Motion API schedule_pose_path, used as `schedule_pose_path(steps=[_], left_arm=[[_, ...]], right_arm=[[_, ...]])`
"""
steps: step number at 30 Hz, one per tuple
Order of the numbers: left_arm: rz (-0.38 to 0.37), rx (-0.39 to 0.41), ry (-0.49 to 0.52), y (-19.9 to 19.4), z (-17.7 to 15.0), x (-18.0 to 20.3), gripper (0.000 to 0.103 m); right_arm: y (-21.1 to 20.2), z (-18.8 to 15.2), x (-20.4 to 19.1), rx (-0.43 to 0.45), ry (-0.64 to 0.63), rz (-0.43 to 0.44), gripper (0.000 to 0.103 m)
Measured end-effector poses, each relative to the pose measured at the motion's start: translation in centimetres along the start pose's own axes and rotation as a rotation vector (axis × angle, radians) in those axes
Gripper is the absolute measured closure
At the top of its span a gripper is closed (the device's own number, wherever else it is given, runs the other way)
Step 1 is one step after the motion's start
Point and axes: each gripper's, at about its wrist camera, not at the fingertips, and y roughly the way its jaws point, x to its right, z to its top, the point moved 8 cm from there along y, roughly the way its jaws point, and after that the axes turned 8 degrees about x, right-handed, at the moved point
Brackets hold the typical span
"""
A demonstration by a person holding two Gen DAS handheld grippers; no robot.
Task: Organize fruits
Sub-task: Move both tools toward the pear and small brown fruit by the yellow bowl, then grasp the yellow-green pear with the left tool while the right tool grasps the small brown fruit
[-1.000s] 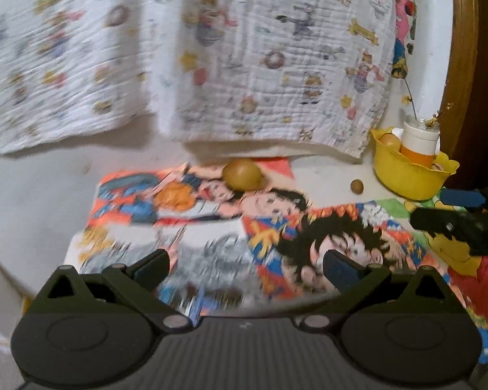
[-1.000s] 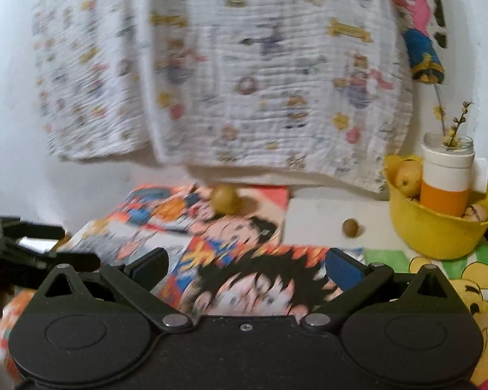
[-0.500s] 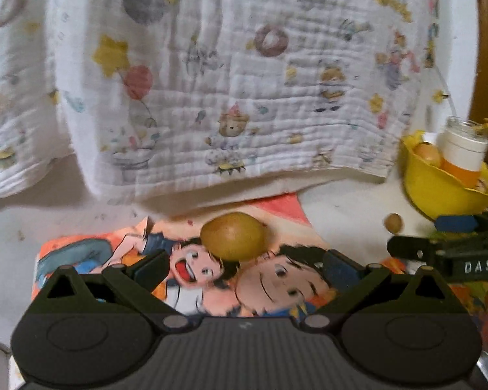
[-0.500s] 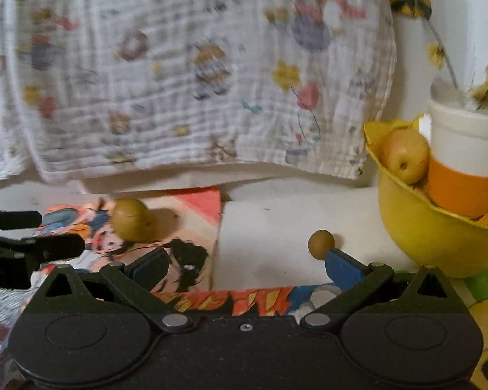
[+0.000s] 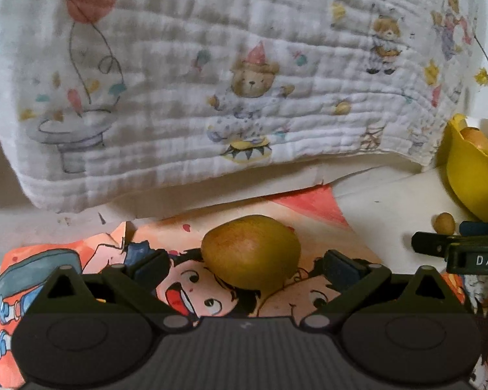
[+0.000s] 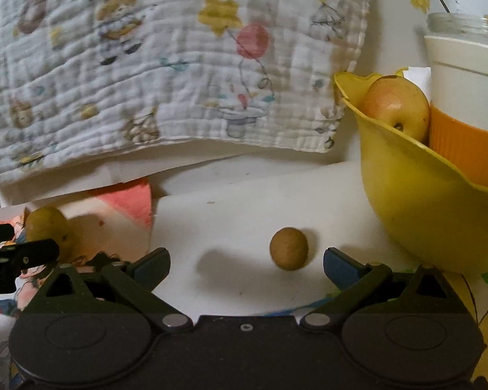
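Left tongs (image 5: 245,265) flank round, perhaps smooth-skinned pear (image 5: 250,255).

Left gripper (image 5: 244,265) spread wide, fingers either side of a yellow-green fruit (image 5: 250,253) without touching. Fruit resting on a cartoon-print mat (image 5: 309,208). Farther right, yellow bowl (image 5: 471,178), small brown fruit (image 5: 444,222) just beside it.

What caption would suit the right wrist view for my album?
Open right gripper faces a small round brown fruit on white paper, beside a yellow bowl holding an apple.
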Motion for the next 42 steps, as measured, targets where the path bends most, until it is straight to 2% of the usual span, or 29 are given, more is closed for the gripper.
schedule_pose_path(steps=[8,18,29,42], left_arm=[[-0.005,-0.022,-0.007,1.8,-0.1,-0.3,0.001],[-0.007,-0.030,-0.022,3.1,-0.4,-0.5,0.001],[-0.016,-0.048,-0.021,4.9,-1.0,-0.5,0.013],[-0.017,-0.036,0.007,4.5,-0.8,0.4,0.026]], right_arm=[[1.1,0.1,0.3,0.006,0.005,0.019,0.008],[0.4,-0.1,-1.7,0.013,-0.020,0.090,0.028],[-0.2,-0.3,-5.1,0.000,-0.143,0.165,0.043],[0.0,-0.3,-5.8,-0.004,-0.177,0.176,0.058]])
